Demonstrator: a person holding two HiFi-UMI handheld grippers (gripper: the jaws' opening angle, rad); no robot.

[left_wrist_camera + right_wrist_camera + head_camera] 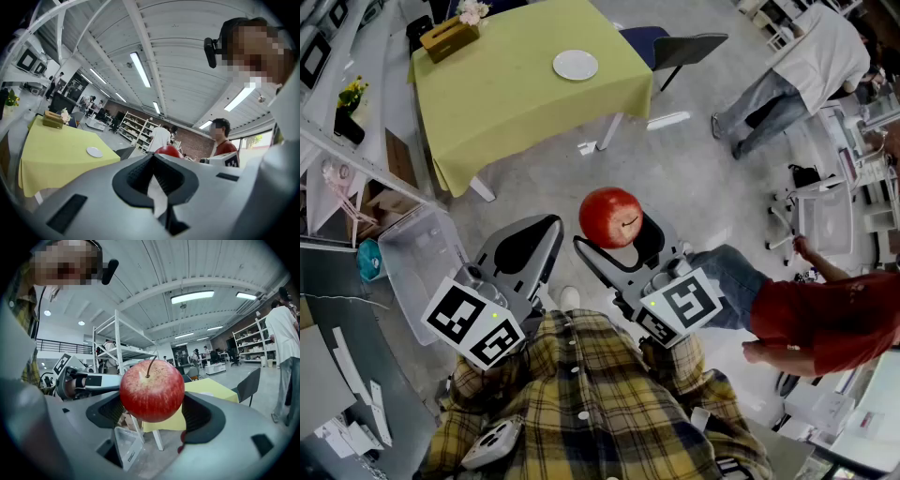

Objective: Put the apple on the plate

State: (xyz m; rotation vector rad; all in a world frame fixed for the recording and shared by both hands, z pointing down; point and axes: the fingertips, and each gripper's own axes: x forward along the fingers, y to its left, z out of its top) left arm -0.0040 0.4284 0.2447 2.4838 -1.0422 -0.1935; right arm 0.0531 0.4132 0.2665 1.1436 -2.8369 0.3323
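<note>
A red apple (610, 217) with a stem sits between the jaws of my right gripper (614, 232), which is shut on it above the floor. In the right gripper view the apple (152, 390) fills the middle, with a dark pad against each side. My left gripper (551, 225) hangs just left of it, jaws shut and empty; their tips meet in the left gripper view (152, 157). The white plate (576, 65) lies empty on the yellow-green table (506, 94) well ahead. It also shows small in the left gripper view (94, 152).
A wooden box (448, 37) with flowers stands at the table's far left corner. A dark chair (684, 47) sits at its right side. A clear plastic bin (417, 253) lies on the floor at left. A person in red (834, 319) is close at right, and another person (806, 66) stands farther back.
</note>
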